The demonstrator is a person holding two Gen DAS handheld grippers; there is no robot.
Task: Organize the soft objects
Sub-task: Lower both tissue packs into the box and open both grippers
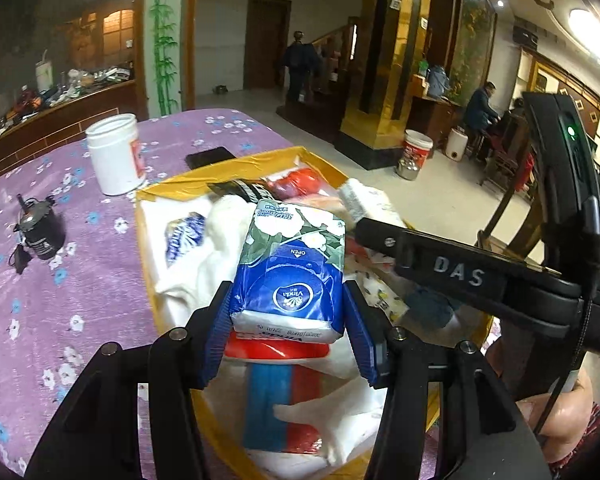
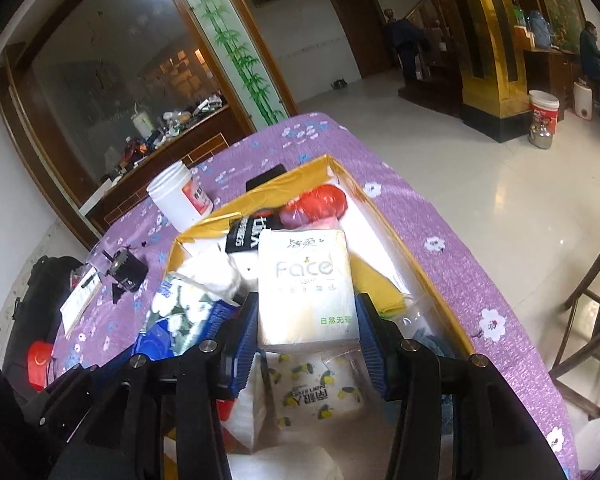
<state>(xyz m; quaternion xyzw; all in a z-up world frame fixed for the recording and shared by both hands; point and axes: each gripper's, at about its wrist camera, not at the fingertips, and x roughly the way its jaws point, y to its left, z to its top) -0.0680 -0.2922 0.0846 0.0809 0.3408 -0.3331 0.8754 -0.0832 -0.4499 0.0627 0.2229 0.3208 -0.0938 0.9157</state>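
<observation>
Now my left hand-held gripper point(image 1: 288, 320) clamps the blue Vinda tissue pack point(image 1: 290, 272) over the yellow box point(image 1: 236, 162), while my right hand-held gripper point(image 2: 306, 332) clamps the white Face tissue pack point(image 2: 306, 284) above the same box; the white jar point(image 1: 114, 152) stands at 11 o'clock on the tabletop point(image 1: 60, 280).

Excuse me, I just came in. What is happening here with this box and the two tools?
A person holds a gripper in each hand over a yellow-rimmed box full of soft packs, which stands on a purple flowered tablecloth. The left gripper is closed on a blue Vinda tissue pack. The right gripper is closed on a white Face tissue pack. Both packs are above the other items in the box. A white jar stands on the cloth beside the box.
</observation>
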